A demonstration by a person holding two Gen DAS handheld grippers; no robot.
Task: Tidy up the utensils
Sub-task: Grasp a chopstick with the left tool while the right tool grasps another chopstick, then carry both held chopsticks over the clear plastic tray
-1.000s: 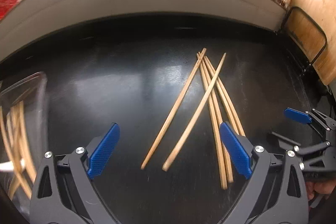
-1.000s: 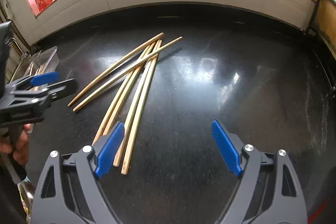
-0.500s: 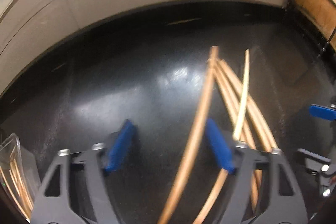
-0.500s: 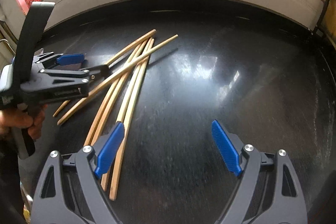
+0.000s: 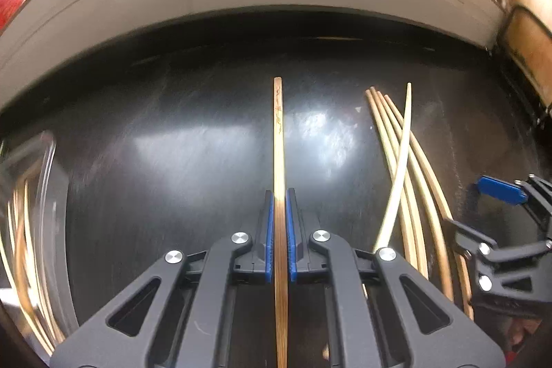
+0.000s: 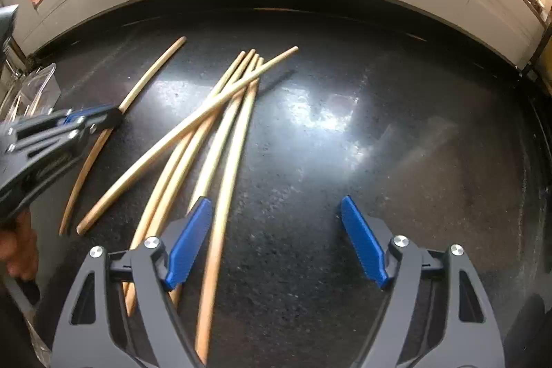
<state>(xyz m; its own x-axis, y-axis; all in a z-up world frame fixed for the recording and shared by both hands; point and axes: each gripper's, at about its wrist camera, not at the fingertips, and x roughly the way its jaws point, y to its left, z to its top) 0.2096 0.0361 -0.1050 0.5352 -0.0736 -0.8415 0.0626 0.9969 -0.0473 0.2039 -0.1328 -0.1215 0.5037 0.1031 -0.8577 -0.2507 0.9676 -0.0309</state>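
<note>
At far left a clear container [image 5: 45, 195] holds chopsticks. The left hand-held gripper [image 5: 278, 230] has its blue pads clamped on one chopstick [image 5: 278, 140] over the black tabletop [image 5: 172, 161]. The loose chopsticks [image 6: 220, 133] lie fanned (one crosses the rest). The right hand-held gripper [image 6: 276, 240] is closing, nothing pressed between its pads; its left pad overlaps the pile.

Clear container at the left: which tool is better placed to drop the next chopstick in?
Left. The left tool is shut on a chopstick beside the container; the right tool, closing, grips nothing yet.
</note>
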